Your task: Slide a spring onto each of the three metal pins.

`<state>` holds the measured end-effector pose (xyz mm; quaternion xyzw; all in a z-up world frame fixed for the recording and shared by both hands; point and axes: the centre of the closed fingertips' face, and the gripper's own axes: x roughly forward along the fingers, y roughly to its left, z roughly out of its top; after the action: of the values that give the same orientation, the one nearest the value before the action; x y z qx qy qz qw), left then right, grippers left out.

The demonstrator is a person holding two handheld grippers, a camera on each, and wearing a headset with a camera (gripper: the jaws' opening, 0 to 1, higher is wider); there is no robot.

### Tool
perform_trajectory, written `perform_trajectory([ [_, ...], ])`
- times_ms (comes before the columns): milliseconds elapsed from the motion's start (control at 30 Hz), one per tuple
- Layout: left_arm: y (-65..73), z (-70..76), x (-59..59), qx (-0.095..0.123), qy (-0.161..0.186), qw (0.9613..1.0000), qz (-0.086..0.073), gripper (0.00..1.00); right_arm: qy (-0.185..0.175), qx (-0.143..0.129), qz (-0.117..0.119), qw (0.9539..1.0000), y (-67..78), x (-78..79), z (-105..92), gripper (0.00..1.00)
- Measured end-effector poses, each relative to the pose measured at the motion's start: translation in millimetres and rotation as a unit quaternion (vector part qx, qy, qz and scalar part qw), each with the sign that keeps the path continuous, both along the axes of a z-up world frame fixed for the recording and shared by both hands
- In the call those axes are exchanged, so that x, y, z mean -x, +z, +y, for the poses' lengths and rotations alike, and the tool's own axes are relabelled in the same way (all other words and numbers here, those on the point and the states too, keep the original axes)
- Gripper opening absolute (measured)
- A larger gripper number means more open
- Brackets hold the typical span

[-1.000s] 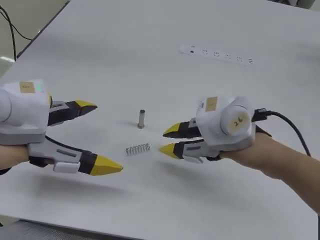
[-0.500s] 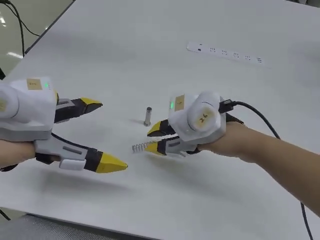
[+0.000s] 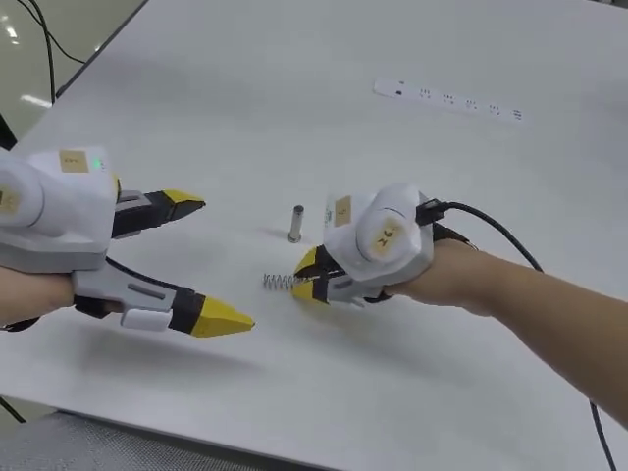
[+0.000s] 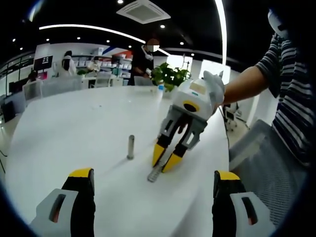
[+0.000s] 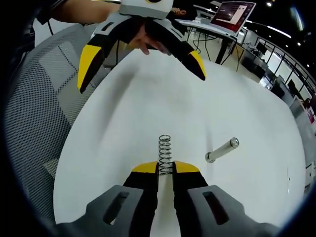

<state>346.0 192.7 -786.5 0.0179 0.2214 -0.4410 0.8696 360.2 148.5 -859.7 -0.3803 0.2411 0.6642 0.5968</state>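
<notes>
So, right tool (image 3: 306,276) clamps spring (image 3: 278,283) toward bench (image 3: 294,98) near edge, left tool (image 3: 221,261) wide; pin (image 3: 296,224) bare, nothing threaded yet.

spring (image 5: 164,147): the near end is hidden between the yellow tips of the right gripper (image 5: 165,168); in the head view that gripper's body covers the same end.
left gripper (image 3: 214,260): the rear of its body is cut off by the head view's left edge.
cable (image 3: 496,226): leaves the head view at the lower right edge.
power strip (image 3: 451,101): the sockets are too small to count.
sticker (image 3: 385,235): the number is unreadable.
people (image 4: 66,64): small and blurred.
</notes>
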Motion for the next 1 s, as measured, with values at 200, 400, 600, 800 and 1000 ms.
perform_trajectory([
  [200, 0.1, -3.8, 1.5, 0.000, -0.005, 1.0000, 0.001, 0.97, 0.000, -0.001, -0.002, 1.0000, 4.1, 0.2, -1.6, 0.08],
  [400, 1.5, -7.5, 1.3, 0.000, -0.011, 0.9999, 0.000, 0.97, -0.010, -0.012, -0.006, 0.9999, 16.7, -3.4, -7.6, 0.08],
  [600, 2.3, -13.0, 1.7, -0.001, -0.020, 0.9998, -0.001, 0.96, -0.020, -0.024, -0.007, 0.9995, 29.6, -3.8, -19.0, 0.08],
  [800, 2.8, -18.7, 1.9, 0.000, -0.027, 0.9996, 0.002, 0.95, -0.027, -0.031, -0.006, 0.9991, 41.2, 1.2, -35.8, 0.08],
  [1000, 2.9, -25.3, 3.4, 0.000, -0.038, 0.9993, 0.003, 0.93, -0.040, -0.038, -0.005, 0.9985, 49.2, 6.2, -51.9, 0.08],
])
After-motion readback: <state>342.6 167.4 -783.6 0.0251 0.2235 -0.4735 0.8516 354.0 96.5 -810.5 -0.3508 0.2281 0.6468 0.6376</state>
